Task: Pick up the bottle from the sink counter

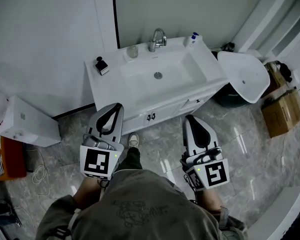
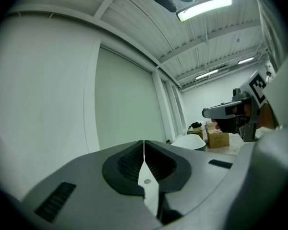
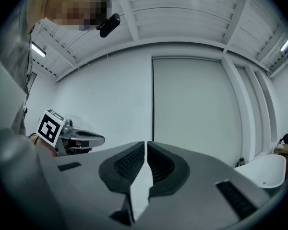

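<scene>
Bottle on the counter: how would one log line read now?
bottle: on counter, untouched | left gripper: shut, empty | right gripper: shut, empty

At the back right corner of the counter [image 1: 102, 86] stands the bottle [image 1: 192, 39], right of the tap [image 1: 158, 39]. A glass [image 1: 133, 51] sits left of the tap, behind the sink [image 1: 177, 71]. Boxes [image 1: 281, 113] lie on the floor, far right.

Cardboard boxes [image 1: 282, 113] beside a detached white basin [image 1: 245, 76]
</scene>
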`<state>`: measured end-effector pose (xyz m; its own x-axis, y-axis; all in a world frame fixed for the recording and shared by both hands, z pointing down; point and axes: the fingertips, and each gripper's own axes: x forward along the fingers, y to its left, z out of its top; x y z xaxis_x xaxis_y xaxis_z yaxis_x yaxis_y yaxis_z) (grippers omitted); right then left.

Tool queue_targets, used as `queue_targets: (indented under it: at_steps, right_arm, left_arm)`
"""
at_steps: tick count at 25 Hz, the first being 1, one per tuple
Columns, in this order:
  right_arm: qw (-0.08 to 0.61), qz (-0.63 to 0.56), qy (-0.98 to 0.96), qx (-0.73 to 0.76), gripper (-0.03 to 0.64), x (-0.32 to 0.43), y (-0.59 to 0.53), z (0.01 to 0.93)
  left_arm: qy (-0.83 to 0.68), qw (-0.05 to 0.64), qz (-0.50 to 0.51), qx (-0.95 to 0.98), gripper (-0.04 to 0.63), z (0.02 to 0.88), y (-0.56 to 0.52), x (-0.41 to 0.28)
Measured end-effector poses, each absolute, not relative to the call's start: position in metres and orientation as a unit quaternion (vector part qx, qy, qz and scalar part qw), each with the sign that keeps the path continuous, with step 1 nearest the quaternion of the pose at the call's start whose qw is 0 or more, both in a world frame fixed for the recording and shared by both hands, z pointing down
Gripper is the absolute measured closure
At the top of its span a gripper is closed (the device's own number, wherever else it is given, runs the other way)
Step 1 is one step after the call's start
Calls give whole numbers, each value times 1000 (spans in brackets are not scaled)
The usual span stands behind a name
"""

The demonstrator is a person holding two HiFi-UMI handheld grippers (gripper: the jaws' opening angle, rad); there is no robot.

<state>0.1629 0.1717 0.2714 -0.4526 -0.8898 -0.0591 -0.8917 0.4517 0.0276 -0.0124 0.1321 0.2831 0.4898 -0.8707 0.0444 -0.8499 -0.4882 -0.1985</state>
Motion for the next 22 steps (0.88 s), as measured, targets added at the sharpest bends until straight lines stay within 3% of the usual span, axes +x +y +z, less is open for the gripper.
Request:
queue_targets:
  at_steps: [10, 22]
  right_arm:
    - [38, 1, 856, -515, 580, 139, 60, 265]
    - [2, -7, 864, -504, 580, 97, -81, 275]
  left_arm:
    - [493, 50, -82, -865, 575, 289, 29, -27]
    - [485, 32, -85, -870, 577, 293, -100, -59]
